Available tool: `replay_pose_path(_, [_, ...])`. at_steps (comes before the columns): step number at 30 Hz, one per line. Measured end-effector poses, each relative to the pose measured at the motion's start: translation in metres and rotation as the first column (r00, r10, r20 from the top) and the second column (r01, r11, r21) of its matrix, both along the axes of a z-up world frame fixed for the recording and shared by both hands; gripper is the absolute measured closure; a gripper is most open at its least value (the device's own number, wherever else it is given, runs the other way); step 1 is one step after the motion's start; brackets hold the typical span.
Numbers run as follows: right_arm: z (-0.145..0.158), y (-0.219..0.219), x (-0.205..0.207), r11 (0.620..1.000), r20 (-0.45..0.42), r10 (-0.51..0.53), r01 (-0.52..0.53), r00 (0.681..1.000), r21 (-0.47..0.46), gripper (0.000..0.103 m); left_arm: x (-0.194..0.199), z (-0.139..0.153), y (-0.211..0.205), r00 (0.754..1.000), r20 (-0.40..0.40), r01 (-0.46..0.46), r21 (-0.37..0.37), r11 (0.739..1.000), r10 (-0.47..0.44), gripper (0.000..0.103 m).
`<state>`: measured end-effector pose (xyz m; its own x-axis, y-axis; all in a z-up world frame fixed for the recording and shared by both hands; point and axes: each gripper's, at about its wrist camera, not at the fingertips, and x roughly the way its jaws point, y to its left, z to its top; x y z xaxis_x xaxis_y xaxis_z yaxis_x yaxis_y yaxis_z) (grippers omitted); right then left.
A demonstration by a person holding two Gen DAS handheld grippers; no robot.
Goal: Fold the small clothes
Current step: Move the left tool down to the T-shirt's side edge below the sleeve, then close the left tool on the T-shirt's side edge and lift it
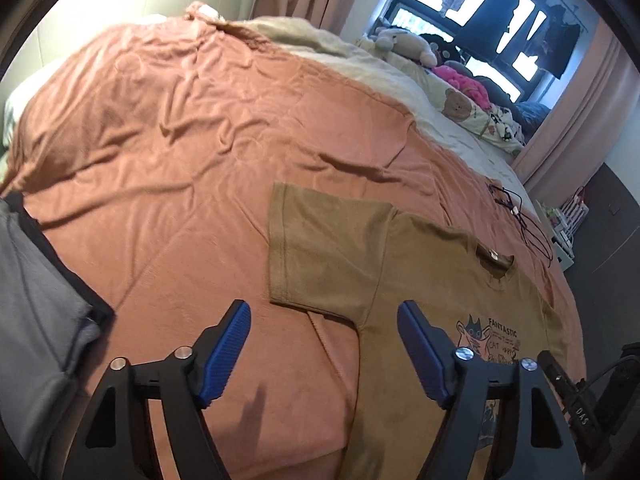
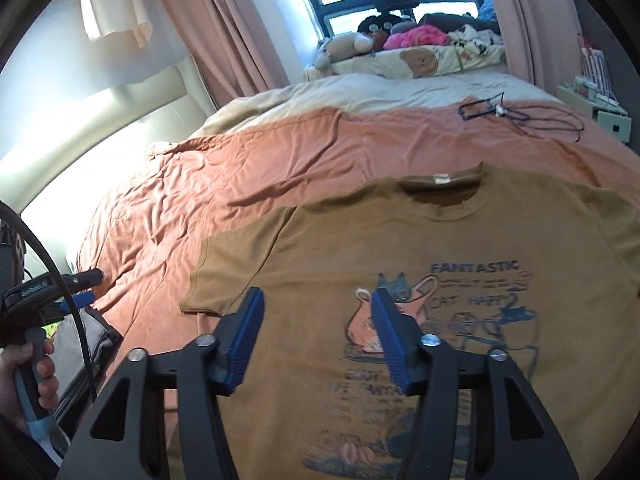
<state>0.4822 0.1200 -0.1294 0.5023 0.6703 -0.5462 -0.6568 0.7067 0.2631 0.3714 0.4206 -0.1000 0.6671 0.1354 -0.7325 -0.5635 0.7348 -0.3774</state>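
A brown T-shirt (image 1: 400,280) (image 2: 360,248) with a cartoon cat print and the word FANTASTIC lies flat, front up, on a salmon bedspread (image 1: 180,140) (image 2: 240,168). Its collar points away from me and both short sleeves are spread out. My left gripper (image 1: 323,308) hangs open above the shirt's left side, just below the left sleeve, with nothing between its blue pads. My right gripper (image 2: 318,294) is open over the chest print, also holding nothing. In the right wrist view the left gripper (image 2: 76,292) shows at the far left, held by a hand (image 2: 36,376).
A folded grey garment (image 1: 40,300) lies at the bed's near left corner. A black cable (image 1: 532,228) (image 2: 520,116) is coiled on the bedspread beyond the shirt. Pillows and plush toys (image 2: 400,48) sit under the window. A small shelf (image 2: 600,104) stands to the right of the bed.
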Motion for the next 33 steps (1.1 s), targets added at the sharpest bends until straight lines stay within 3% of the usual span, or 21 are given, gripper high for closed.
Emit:
replay_pose_path(3, [-0.003, 0.01, 0.011, 1.0, -0.035, 0.0, 0.0, 0.999, -0.009, 0.053, 0.012, -0.016, 0.01, 1.0, -0.011, -0.015, -0.062, 0.998, 0.014, 0.037])
replay_pose_path(6, [-0.006, 0.021, 0.019, 1.0, -0.059, 0.005, -0.006, 0.998, -0.013, 0.053, 0.023, -0.03, 0.014, 0.999, -0.035, -0.025, -0.106, 0.994, 0.021, 0.052])
replay_pose_path(12, [-0.017, 0.031, 0.029, 1.0, -0.103, 0.022, -0.022, 0.994, -0.001, 0.053, 0.039, -0.053, 0.017, 0.996, -0.078, -0.053, -0.163, 0.985, 0.04, 0.053])
replay_pose_path(22, [-0.028, 0.047, 0.047, 0.996, -0.121, 0.035, -0.044, 0.992, -0.071, 0.053, 0.066, -0.09, 0.009, 0.992, -0.114, -0.083, -0.254, 0.964, 0.055, 0.053])
replay_pose_path(28, [-0.032, 0.05, 0.047, 0.996, -0.118, 0.021, -0.032, 0.993, -0.088, 0.053, 0.077, -0.105, 0.004, 0.985, -0.163, -0.102, -0.25, 0.963, 0.062, 0.053])
replay_pose_path(33, [-0.036, 0.051, 0.047, 0.996, -0.128, 0.019, -0.031, 0.992, -0.088, 0.053, 0.074, -0.112, 0.013, 0.983, -0.119, -0.164, -0.251, 0.954, 0.137, 0.053])
